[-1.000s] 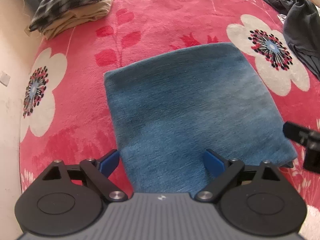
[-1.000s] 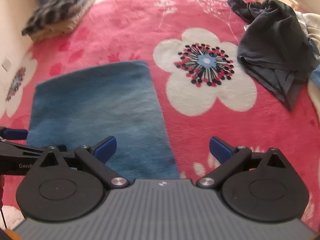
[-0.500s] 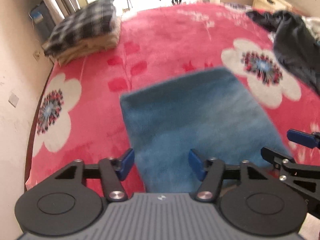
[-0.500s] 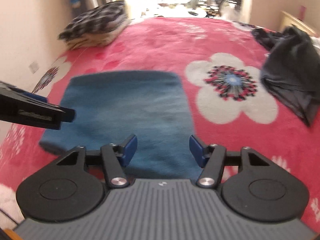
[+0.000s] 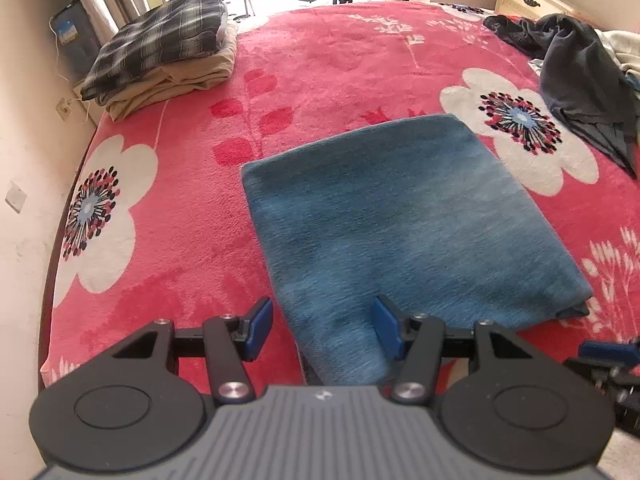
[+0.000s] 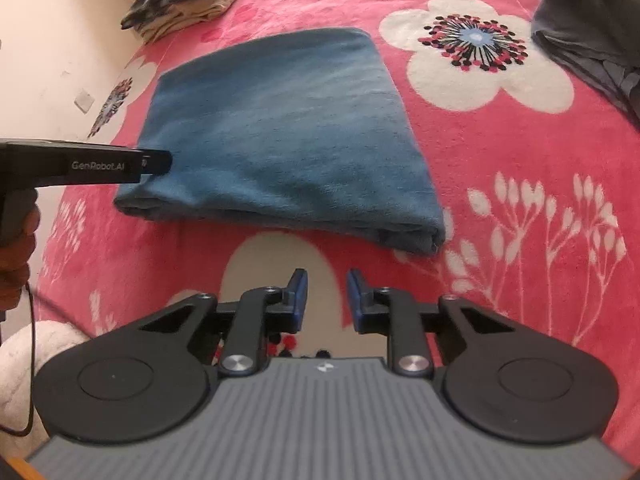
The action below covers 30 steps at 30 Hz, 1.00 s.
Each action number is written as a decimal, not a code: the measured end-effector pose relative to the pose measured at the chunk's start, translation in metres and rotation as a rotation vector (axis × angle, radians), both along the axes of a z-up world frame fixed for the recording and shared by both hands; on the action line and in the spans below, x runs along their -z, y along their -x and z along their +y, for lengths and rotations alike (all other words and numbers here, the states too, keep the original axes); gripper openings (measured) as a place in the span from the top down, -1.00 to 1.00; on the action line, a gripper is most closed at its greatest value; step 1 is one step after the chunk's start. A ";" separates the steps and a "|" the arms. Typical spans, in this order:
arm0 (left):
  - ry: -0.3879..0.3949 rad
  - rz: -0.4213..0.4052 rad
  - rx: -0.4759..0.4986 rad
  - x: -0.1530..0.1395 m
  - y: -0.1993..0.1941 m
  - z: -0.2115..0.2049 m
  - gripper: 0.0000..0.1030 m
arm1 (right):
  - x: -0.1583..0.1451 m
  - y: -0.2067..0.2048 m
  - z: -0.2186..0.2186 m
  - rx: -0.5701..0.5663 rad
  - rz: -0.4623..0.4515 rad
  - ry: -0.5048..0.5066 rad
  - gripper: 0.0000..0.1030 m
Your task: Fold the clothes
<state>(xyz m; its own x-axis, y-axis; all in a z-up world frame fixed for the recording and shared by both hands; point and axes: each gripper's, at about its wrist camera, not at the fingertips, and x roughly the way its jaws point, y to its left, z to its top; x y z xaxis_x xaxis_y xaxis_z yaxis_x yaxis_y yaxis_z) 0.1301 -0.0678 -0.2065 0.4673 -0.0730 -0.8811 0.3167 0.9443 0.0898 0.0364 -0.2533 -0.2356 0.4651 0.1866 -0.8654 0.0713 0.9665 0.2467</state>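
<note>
The folded blue cloth [image 6: 288,136] lies flat on the red flowered blanket [image 6: 520,208]. The left gripper [image 5: 322,328] hovers half open, jaws straddling the cloth's near left edge without pinching. The right gripper [image 6: 326,296], just narrowed to a small gap, holds nothing, the cloth ahead. Slide both under the near edge together, clamp all layers, then lift evenly.

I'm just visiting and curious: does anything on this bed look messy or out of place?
The dark clothes at the far right lie crumpled in a heap, unfolded. The blue towel lies flat and folded, and the plaid stack by the wall looks tidy.
</note>
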 end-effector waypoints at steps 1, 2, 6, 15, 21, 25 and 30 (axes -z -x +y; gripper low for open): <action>0.003 -0.002 -0.002 -0.001 0.000 0.001 -0.10 | -0.001 -0.001 -0.001 0.012 -0.008 0.000 0.64; 0.004 -0.007 -0.003 -0.003 0.000 0.002 -0.10 | 0.000 -0.001 -0.002 0.024 -0.012 0.001 0.65; 0.020 -0.032 -0.015 -0.014 0.002 0.007 -0.09 | 0.001 -0.007 -0.010 0.056 -0.045 0.023 0.66; 0.016 0.006 -0.019 -0.018 0.019 0.029 -0.10 | -0.016 -0.049 0.011 -0.032 -0.227 -0.064 0.65; 0.012 0.041 -0.096 -0.015 0.015 0.058 -0.07 | 0.010 -0.058 0.060 -0.261 -0.223 -0.070 0.62; 0.075 0.000 -0.135 -0.029 0.000 0.070 -0.06 | 0.010 -0.056 0.067 -0.303 -0.240 -0.029 0.62; 0.136 -0.077 -0.072 -0.039 -0.022 0.055 -0.07 | -0.020 -0.047 0.069 -0.310 -0.350 -0.054 0.60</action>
